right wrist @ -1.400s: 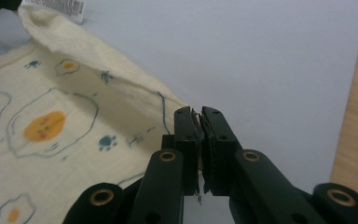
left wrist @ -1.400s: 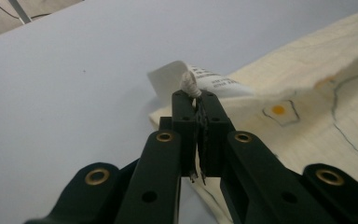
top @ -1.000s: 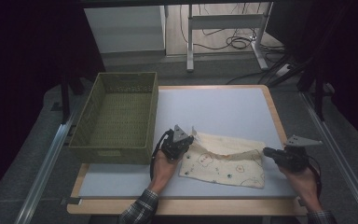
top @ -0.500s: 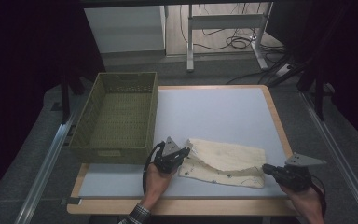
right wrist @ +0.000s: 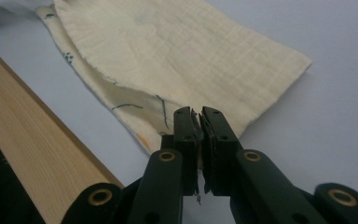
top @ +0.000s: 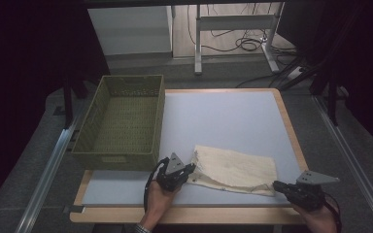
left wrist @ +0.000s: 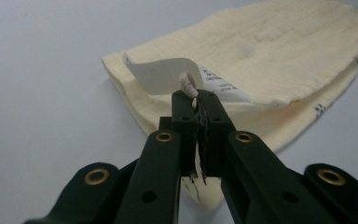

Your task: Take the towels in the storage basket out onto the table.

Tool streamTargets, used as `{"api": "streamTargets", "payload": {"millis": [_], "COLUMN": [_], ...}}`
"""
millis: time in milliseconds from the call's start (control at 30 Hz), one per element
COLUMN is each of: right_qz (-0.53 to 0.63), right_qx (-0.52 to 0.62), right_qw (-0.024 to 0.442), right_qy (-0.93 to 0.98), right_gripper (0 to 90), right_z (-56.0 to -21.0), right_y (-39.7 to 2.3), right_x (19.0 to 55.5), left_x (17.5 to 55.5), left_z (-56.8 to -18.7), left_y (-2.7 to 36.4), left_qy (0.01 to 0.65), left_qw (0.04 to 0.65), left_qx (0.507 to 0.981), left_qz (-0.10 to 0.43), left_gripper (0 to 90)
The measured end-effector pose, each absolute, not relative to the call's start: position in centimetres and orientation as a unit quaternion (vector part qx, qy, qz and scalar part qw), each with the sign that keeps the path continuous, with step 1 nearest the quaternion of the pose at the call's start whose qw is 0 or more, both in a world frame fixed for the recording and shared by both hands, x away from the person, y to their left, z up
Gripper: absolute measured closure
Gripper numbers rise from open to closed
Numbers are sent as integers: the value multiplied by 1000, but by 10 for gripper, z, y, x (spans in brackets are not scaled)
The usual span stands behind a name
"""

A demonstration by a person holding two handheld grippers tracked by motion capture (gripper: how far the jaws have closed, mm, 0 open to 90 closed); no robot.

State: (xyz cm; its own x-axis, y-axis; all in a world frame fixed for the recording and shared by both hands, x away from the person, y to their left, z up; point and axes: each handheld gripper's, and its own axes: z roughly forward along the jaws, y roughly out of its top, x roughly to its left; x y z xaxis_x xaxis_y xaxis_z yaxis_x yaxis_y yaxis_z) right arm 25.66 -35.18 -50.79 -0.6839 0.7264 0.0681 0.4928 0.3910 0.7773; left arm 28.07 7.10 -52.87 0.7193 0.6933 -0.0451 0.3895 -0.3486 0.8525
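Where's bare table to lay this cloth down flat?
The wide patch beyond the cloth, right of the basket, is bare. So is the strip along the near edge between the left gripper and right gripper. The near corners hold the hands.

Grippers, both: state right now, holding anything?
Left gripper: closed on the near-left corner of the folded cream muslin cloth.
Right gripper: closed on that cloth's near-right corner.
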Motion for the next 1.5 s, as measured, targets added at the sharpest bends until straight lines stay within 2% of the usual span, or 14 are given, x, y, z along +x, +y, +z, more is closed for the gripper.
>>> {"api": "streamTargets", "payload": {"millis": [467, 667, 867, 967, 1200, 1500], "right_qz": [420, 422, 432, 431, 422, 403], "right_qx": [372, 380, 388, 390, 398, 413], "right_qw": [136, 127, 132, 139, 154, 172], "right_qy": [816, 813, 803, 802, 800, 799], "right_gripper": [840, 749, 698, 676, 646, 650], "right_z": [-513, -511, -501, -497, -492, -491], "right_y": [-352, -357, -365, -367, -366, -356], "right_x": [245, 241, 237, 240, 261, 318], "left_x": [267, 261, 257, 259, 285, 352], "left_z": [-544, -540, -528, -522, -513, -509], "left_y": [78, 83, 88, 89, 75, 50], "left_qy": [347, 354, 360, 361, 369, 387], "left_qw": [448, 451, 448, 449, 437, 401], "left_qx": [810, 806, 803, 800, 805, 812], "left_qz": [152, 148, 161, 166, 159, 171], "left_gripper": [849, 647, 508, 484, 436, 438]}}
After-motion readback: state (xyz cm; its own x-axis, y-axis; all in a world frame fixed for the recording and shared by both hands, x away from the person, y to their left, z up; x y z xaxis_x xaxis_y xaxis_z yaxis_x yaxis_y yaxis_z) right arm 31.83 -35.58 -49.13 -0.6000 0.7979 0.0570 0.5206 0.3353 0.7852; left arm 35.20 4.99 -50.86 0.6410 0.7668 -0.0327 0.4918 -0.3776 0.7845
